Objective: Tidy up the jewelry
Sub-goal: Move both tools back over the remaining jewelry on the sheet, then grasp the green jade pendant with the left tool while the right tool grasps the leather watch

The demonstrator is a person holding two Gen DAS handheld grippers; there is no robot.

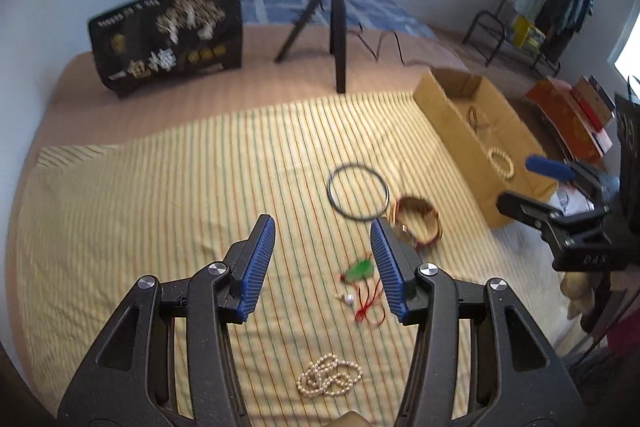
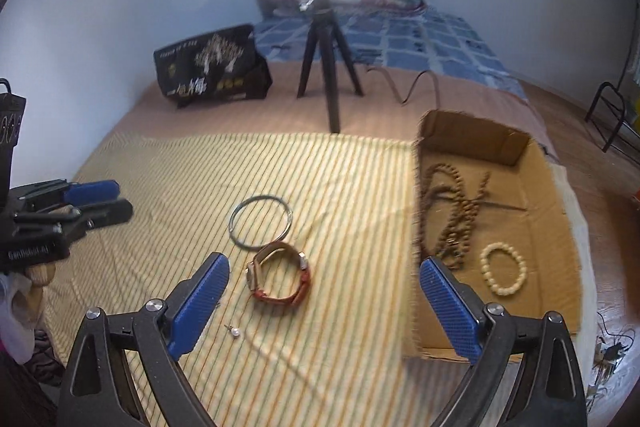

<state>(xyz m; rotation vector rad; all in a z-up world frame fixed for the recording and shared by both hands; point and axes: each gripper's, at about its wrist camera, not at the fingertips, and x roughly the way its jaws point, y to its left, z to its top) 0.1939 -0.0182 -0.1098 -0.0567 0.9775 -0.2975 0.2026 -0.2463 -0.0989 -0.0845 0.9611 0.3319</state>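
On the striped yellow cloth (image 1: 200,187) lie a dark thin bangle (image 1: 357,193), a red-strapped watch (image 1: 418,225), a green pendant on a red cord (image 1: 361,271), a pearl earring (image 1: 347,299) and a pearl necklace (image 1: 330,381). The cardboard box (image 2: 552,227) holds brown prayer beads (image 2: 456,211) and a white bead bracelet (image 2: 504,269). My left gripper (image 1: 323,241) is open and empty above the cloth, near the pendant. My right gripper (image 2: 325,275) is open and empty, with the watch (image 2: 280,277), bangle (image 2: 260,223) and earring (image 2: 235,331) before it.
A black tripod (image 1: 332,27) with a ring light stands behind the cloth, its cable trailing right. A black printed bag (image 1: 168,35) stands at the back left. A bed with a blue quilt (image 2: 420,35) lies behind. Books (image 1: 576,111) and a chair (image 1: 504,39) stand at the right.
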